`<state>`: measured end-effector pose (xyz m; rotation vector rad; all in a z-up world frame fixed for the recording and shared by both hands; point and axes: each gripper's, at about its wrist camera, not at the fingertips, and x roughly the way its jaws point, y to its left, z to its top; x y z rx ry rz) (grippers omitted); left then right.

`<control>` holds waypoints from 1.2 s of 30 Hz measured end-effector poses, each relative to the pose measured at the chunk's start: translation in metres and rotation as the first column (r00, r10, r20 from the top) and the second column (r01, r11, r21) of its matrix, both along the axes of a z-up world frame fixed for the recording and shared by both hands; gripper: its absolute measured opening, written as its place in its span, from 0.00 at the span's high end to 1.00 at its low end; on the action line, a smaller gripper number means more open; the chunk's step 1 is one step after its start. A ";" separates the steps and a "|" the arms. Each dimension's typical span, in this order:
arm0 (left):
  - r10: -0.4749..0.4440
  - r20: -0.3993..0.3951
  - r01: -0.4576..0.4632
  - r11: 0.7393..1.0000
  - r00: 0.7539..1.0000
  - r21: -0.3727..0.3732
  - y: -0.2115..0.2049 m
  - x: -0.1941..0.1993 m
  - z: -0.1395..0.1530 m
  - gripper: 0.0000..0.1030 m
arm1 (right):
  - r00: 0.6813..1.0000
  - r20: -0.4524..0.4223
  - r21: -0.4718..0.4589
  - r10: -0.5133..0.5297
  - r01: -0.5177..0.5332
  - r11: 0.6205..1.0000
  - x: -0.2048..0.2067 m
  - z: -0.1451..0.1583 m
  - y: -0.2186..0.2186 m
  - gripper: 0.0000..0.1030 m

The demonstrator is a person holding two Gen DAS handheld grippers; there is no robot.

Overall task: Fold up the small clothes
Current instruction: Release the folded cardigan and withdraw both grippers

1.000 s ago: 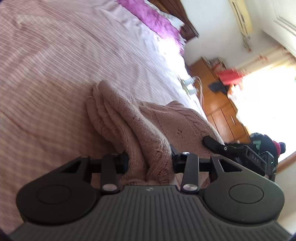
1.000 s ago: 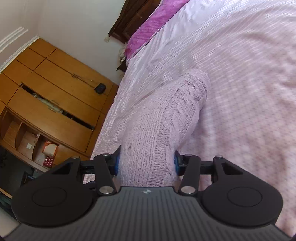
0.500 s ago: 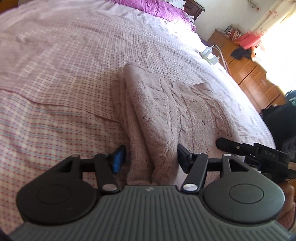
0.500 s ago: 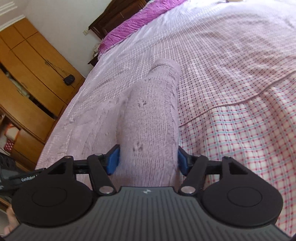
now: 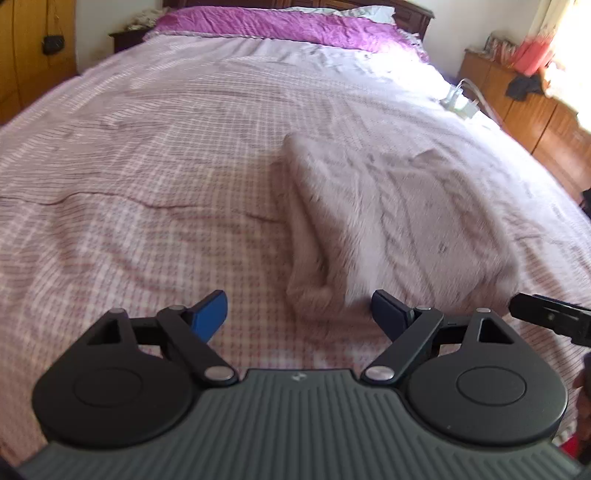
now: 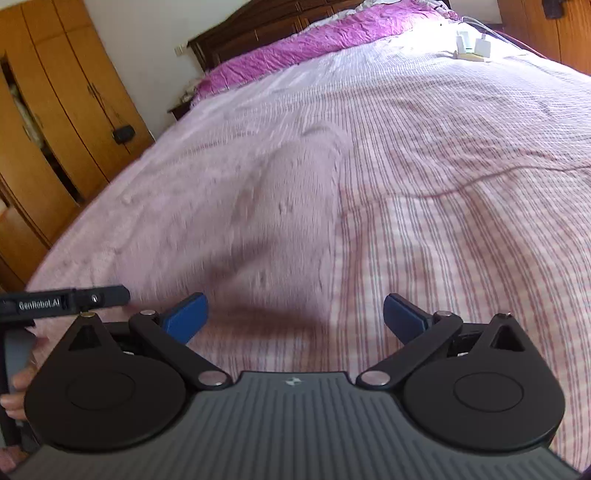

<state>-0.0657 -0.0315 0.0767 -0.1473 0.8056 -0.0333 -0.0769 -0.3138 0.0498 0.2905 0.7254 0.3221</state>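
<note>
A pale pink cable-knit sweater (image 5: 399,218) lies folded flat on the pink checked bedspread (image 5: 147,184), ahead and to the right in the left wrist view. My left gripper (image 5: 299,314) stands open just short of its near left corner, holding nothing. In the right wrist view the same sweater (image 6: 266,221) is blurred, ahead and slightly left. My right gripper (image 6: 295,317) is open too, hovering just back from the sweater's near edge. Each view catches the tip of the other gripper at its side edge.
A purple pillow cover (image 5: 295,26) lies at the bed's head. White chargers with cables (image 5: 460,101) rest near the bed's right edge. Wooden wardrobes (image 6: 55,129) stand left of the bed, a wooden dresser (image 5: 535,107) on its right. A hand (image 6: 16,391) shows at lower left.
Both grippers let go of the sweater and opened wide. They drew back toward the bed's foot, leaving the folded sweater lying flat on the bedspread.
</note>
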 end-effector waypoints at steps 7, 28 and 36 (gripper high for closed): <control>0.037 -0.044 -0.033 0.995 0.998 0.089 -0.023 -0.020 -0.031 0.16 | 0.996 -0.084 -0.106 0.000 -0.009 0.994 -0.010 -0.026 0.023 0.00; 0.050 -0.013 -0.045 0.968 0.999 0.245 -0.053 -0.032 -0.052 0.07 | 0.999 -0.006 -0.154 -0.053 0.051 0.987 -0.025 -0.046 0.036 0.00; 0.059 -0.007 -0.056 0.971 0.998 0.232 -0.053 -0.032 -0.051 0.07 | 0.999 -0.002 -0.161 -0.053 0.052 0.986 -0.030 -0.046 0.040 0.00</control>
